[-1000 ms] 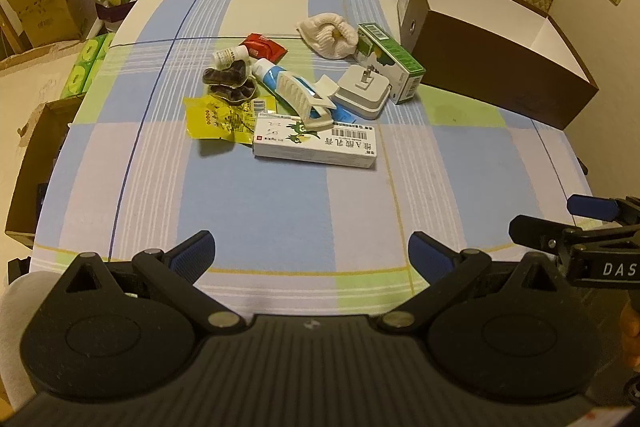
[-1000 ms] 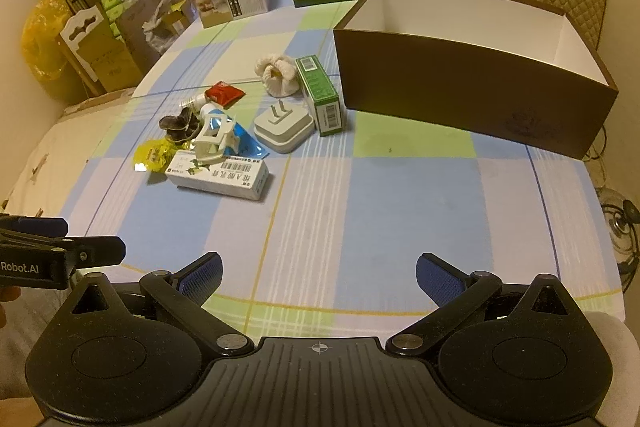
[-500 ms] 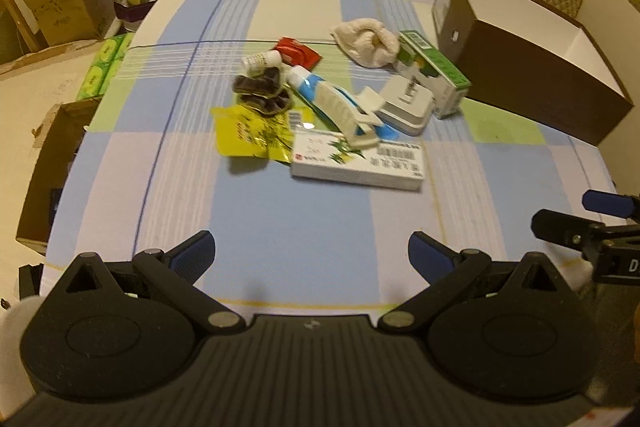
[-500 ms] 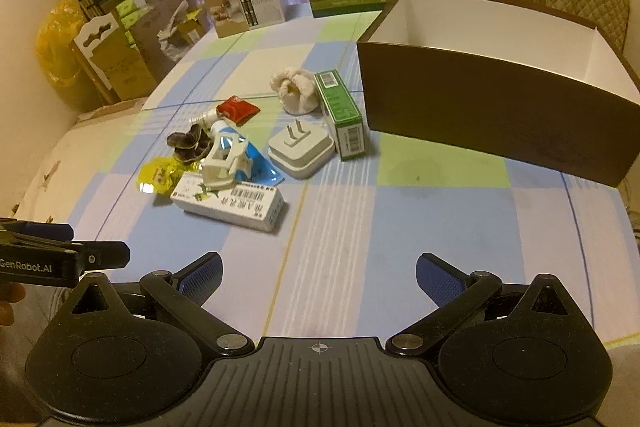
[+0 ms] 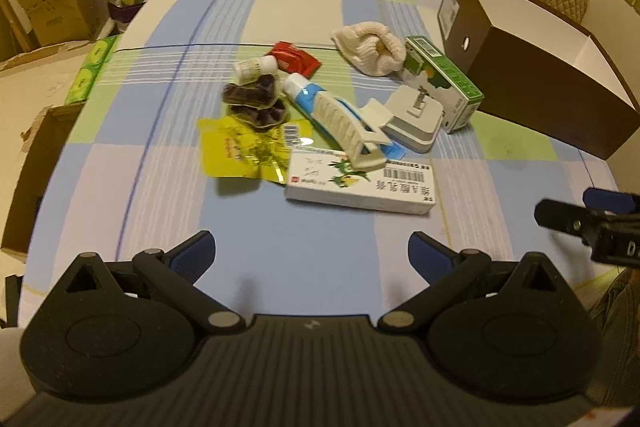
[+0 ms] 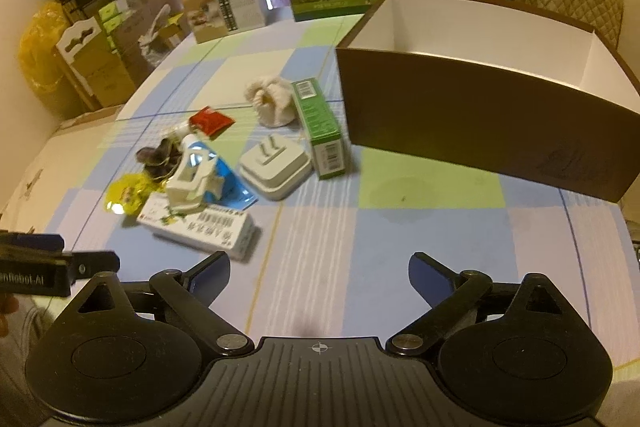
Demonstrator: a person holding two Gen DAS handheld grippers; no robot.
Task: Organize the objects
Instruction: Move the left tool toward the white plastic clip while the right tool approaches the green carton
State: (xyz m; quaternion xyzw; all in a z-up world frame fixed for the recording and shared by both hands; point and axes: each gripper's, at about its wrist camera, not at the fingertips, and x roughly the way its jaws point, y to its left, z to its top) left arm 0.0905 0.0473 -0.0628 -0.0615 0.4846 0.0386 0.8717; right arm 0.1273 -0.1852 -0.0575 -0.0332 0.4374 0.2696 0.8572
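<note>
Both grippers, left (image 5: pixel 310 253) and right (image 6: pixel 320 277), gape empty; only the right view shows the brown box (image 6: pixel 480 131) interior, seemingly bare.

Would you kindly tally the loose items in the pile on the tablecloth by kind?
Cartons: 2, white and green
Tubes and bottles: 2
Packets: 3
Charger: 1
Clip: 1
Cloth: 1
Total: 10
</note>
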